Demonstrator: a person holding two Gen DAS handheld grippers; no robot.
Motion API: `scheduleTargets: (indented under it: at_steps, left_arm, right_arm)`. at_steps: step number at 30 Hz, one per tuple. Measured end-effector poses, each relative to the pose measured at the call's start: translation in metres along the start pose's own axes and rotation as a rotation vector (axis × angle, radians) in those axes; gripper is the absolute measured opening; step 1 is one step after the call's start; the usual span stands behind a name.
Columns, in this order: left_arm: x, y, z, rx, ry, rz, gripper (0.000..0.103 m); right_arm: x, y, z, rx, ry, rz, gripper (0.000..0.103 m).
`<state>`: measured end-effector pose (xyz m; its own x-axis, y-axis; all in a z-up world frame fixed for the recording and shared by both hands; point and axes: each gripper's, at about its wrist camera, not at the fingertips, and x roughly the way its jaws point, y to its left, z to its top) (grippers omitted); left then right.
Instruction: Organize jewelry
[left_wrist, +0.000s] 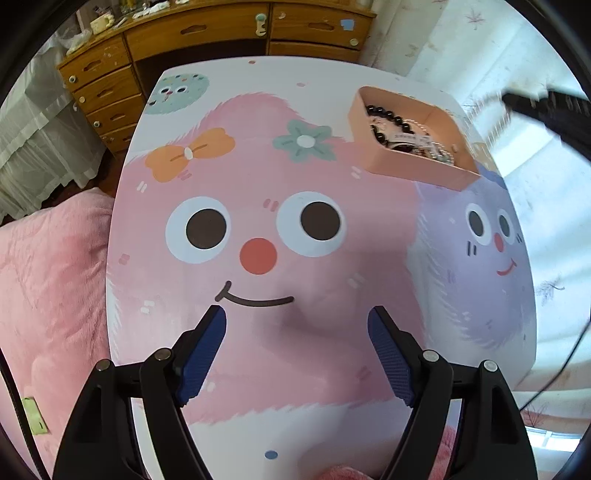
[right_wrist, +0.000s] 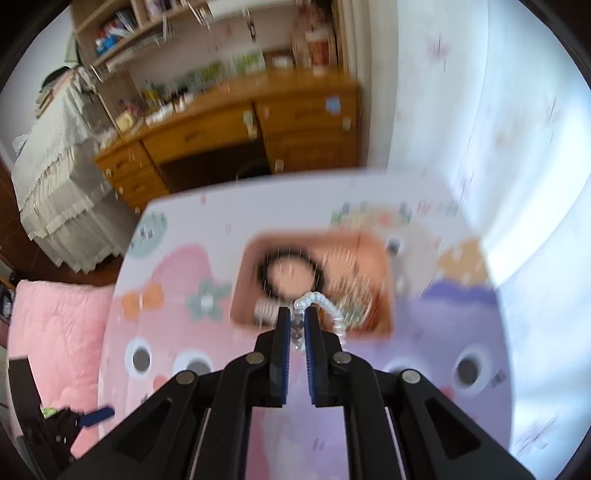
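Left wrist view shows the left gripper (left_wrist: 295, 321) spread wide and empty over the cartoon-printed table (left_wrist: 258, 177), whose top is bare of loose jewelry, while the peach tray (left_wrist: 413, 168) at two o'clock already holds a black bead bracelet (left_wrist: 388, 122) among other pieces, so sorting looks nearly done. Right wrist view, blurred, has the right gripper (right_wrist: 294, 317) pinched narrow on a white pearl strand (right_wrist: 325, 301) over the tray's near edge, a wooden desk (right_wrist: 236, 129) at twelve o'clock beyond.
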<state>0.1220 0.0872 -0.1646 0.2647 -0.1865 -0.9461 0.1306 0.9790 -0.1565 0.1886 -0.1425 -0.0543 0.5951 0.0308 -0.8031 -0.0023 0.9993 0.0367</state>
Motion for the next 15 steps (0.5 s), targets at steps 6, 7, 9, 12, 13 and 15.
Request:
scheduleTargets:
  at_steps: [6,7,9,12,13,15]
  left_arm:
    - [-0.03,-0.013,0.0,0.023,-0.098,-0.006,0.078]
    - [-0.036,-0.016,0.001,0.03,-0.12,-0.003,0.08]
    - [-0.043,-0.02,0.004,0.041,-0.157,0.01,0.085]
    - [-0.05,-0.027,0.005,0.06,-0.173,0.028,0.086]
    - [-0.051,-0.029,0.005,0.063,-0.166,0.035,0.086]
    - [-0.055,-0.034,0.004,0.064,-0.161,0.06,0.086]
  right_arm:
    - [-0.011,-0.002,0.024,-0.016,-0.164,-0.021,0.008]
    - [-0.006,-0.003,0.025,-0.015,-0.167,-0.006,0.013]
    - [0.007,-0.004,0.024,-0.013,-0.086,-0.006,0.035]
    - [0.009,-0.01,0.009,0.023,-0.062,0.039,0.038]
    - [0.007,-0.013,0.003,0.034,-0.06,0.049,0.039]
    - [0.006,-0.018,-0.016,0.048,-0.026,0.057,0.047]
